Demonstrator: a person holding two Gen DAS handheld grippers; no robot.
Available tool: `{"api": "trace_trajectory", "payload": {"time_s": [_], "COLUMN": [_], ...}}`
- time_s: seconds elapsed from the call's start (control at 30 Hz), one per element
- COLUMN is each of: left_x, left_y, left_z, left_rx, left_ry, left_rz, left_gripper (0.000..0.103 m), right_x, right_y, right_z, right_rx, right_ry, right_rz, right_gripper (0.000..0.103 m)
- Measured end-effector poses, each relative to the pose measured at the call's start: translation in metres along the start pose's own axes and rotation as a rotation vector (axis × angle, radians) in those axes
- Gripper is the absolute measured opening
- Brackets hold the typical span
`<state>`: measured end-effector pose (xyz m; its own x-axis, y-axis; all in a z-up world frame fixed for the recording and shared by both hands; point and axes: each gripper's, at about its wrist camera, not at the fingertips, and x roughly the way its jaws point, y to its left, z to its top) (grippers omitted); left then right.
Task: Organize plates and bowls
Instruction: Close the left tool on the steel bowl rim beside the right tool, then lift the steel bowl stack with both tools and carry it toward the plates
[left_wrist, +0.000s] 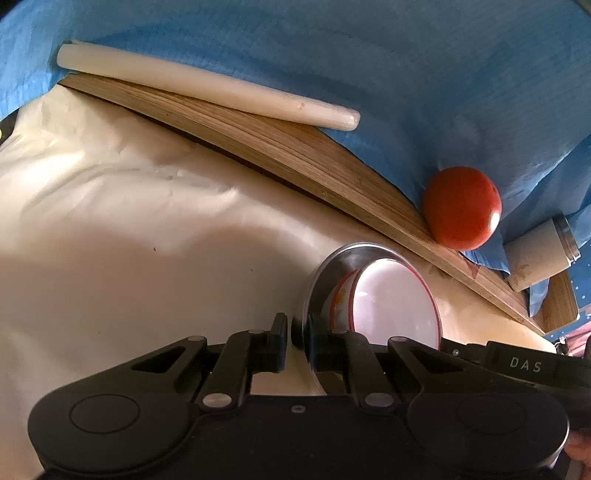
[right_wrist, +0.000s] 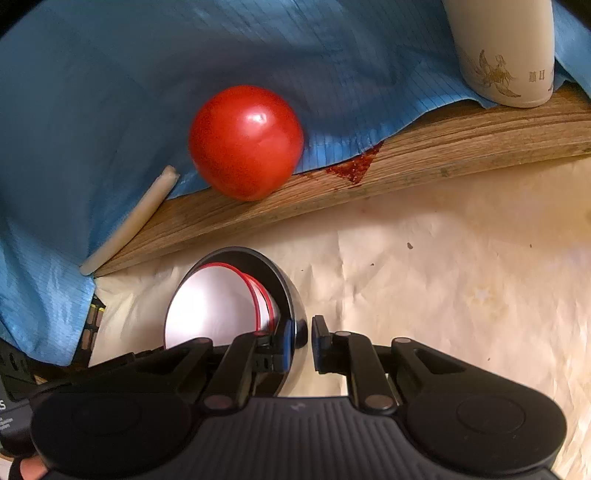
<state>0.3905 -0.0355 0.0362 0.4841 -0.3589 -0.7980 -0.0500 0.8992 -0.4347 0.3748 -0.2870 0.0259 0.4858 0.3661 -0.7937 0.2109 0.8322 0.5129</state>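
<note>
We hold the steel bowl (left_wrist: 325, 273) over the cream sheet (left_wrist: 110, 221), white bowl (left_wrist: 395, 306) nested inside, tomato (left_wrist: 461, 208) just beyond. Left gripper (left_wrist: 298, 332) and right gripper (right_wrist: 303, 341) each pinch its rim, opposite sides. Keep both level so the inner bowl doesn't slide.

Shiny polished steel bowl (right_wrist: 295, 314) holds a glossy white red-rimmed bowl (right_wrist: 210, 306); glossy red tomato (right_wrist: 245, 142) on grainy wooden board (right_wrist: 443, 155), matt blue cloth (right_wrist: 110, 92).
</note>
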Motion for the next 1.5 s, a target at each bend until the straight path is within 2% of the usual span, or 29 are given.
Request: {"api": "trace_trajectory", "payload": {"time_s": [0.2, 0.3, 0.37, 0.47, 0.8, 1.13, 1.5], "left_x": [0.001, 0.002, 0.008, 0.013, 0.011, 0.007, -0.018], "left_y": [-0.001, -0.001, 0.0, 0.006, -0.001, -0.005, -0.015], "left_z": [0.002, 0.0, 0.0, -0.001, -0.006, -0.011, -0.018], "left_rx": [-0.012, -0.019, -0.038, -0.074, -0.019, -0.012, 0.0], "left_ry": [-0.015, -0.017, 0.011, 0.04, 0.011, 0.014, -0.024], "left_rz": [0.005, 0.002, -0.01, -0.038, -0.024, -0.011, -0.035], "left_gripper": [0.011, 0.011, 0.011, 0.011, 0.011, 0.01, 0.01], "right_x": [0.003, 0.011, 0.018, 0.019, 0.017, 0.014, -0.013], "right_y": [0.004, 0.002, 0.0, 0.001, 0.0, -0.001, 0.004], "right_z": [-0.004, -0.005, -0.007, -0.011, -0.016, -0.018, -0.023], "right_rx": [0.003, 0.037, 0.073, 0.091, 0.079, 0.097, 0.072], "right_ry": [-0.016, 0.009, 0.041, 0.032, 0.022, 0.04, 0.005], "right_rz": [-0.02, -0.008, 0.003, 0.007, 0.009, 0.017, 0.032], "right_gripper": [0.014, 0.015, 0.014, 0.014, 0.013, 0.013, 0.013]}}
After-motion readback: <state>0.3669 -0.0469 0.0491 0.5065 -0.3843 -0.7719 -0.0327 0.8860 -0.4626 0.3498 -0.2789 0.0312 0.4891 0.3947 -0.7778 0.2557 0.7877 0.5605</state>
